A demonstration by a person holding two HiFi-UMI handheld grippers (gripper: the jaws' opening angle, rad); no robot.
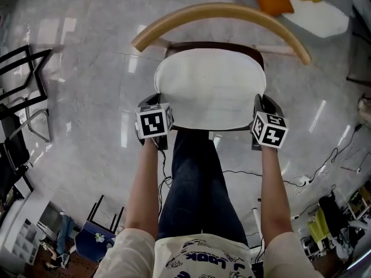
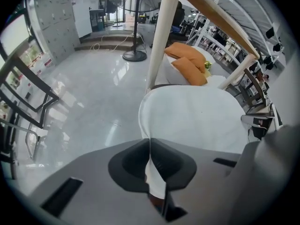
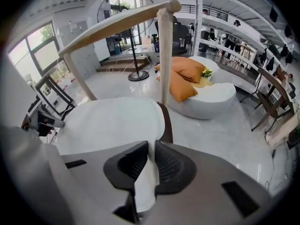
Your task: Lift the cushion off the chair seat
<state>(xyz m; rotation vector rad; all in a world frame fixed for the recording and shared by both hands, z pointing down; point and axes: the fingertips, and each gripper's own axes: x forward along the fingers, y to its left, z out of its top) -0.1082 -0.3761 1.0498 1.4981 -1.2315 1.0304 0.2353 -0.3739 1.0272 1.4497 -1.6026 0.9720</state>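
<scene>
One white cushion (image 1: 210, 88), one wooden chair (image 1: 220, 10) with a curved back rail, two grippers, and each of them carries one marker cube. The left gripper (image 2: 150, 157) is clamped onto the cushion's left front edge, with a fold of white fabric pinched tight between its dark pads. The right gripper (image 3: 151, 165) has its jaws closed on a thicker fold at the right front edge. So the cushion lies over the chair seat, stretched between the two grippers and running away from both towards the backrest. In the head view the cubes cover the jaw tips, so the grip itself reads only from the gripper views. The dark seat (image 3: 168, 121) is almost wholly covered, showing just a thin brown rim at the back and the right side. Whether the cushion's underside is clear of the seat, I can't tell from here. The chair's legs are out of sight, and two backrest posts show. A leg in jeans (image 1: 197, 178) comes right up to the cushion's near edge. Beyond the chair sit two orange pillows (image 3: 187, 69) on a round white couch (image 3: 211, 100), with one standing fan (image 2: 135, 55) whose head is cut off in the left gripper view. Black metal frames (image 1: 23, 91) stand on the glossy floor at left, partly cropped.
</scene>
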